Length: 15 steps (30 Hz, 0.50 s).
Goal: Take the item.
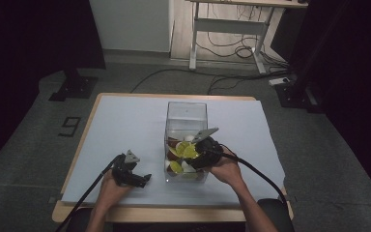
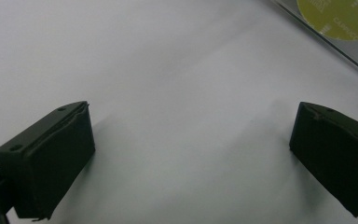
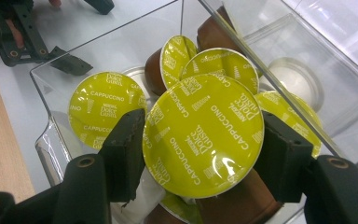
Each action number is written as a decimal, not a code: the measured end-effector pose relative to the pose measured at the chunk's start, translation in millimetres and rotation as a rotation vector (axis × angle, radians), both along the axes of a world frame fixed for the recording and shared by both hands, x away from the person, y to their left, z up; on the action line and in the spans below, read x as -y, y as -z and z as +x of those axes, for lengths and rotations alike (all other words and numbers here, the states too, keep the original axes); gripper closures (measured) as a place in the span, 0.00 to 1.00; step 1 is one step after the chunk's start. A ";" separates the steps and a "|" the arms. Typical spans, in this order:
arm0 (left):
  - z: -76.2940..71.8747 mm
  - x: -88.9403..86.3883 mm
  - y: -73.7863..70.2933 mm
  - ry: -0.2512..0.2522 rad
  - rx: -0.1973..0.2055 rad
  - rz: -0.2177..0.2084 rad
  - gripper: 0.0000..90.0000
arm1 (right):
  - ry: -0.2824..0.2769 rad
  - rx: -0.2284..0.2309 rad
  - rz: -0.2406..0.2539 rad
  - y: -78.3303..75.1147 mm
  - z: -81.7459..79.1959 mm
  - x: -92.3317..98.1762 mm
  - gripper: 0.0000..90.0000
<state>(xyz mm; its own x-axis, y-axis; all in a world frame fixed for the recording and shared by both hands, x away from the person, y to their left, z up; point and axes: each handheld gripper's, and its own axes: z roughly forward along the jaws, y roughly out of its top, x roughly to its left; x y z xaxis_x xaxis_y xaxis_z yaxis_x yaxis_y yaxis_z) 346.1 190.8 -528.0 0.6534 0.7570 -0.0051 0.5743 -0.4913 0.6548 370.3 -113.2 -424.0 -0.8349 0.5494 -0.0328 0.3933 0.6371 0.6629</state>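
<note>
A clear plastic box (image 1: 186, 113) stands on the white sheet and holds several coffee capsules with yellow-green "Cappuccino" lids. My right gripper (image 1: 192, 153) reaches into the box from the near right. In the right gripper view its jaws (image 3: 203, 154) are shut on one brown capsule with a yellow-green lid (image 3: 205, 121), one pad on each side of it. More capsules (image 3: 103, 114) lie beneath and behind it, along with a white-lidded one (image 3: 291, 77). My left gripper (image 1: 142, 179) rests on the sheet left of the box, open (image 2: 191, 149), nothing between its pads.
The white sheet (image 1: 125, 125) covers most of the wooden table (image 1: 174, 213). The box wall (image 2: 349, 53) and a yellow lid (image 2: 340, 14) show close ahead of the left gripper. A cable trails from each gripper toward the near edge. Desk legs and floor cables lie beyond the table.
</note>
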 end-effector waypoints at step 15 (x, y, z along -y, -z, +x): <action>0.0 0.0 -0.1 0.000 -0.001 0.000 0.00 | 0.063 0.024 0.008 -10.4 3.2 18.2 0.43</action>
<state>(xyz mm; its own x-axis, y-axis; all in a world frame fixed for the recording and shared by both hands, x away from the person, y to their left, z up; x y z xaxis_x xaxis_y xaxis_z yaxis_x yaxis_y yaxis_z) 346.1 190.8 -528.0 0.6536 0.7568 -0.0055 0.5746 -0.4915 0.6545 373.4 -131.4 -413.6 -0.7978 0.6010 -0.0476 0.4161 0.6060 0.6779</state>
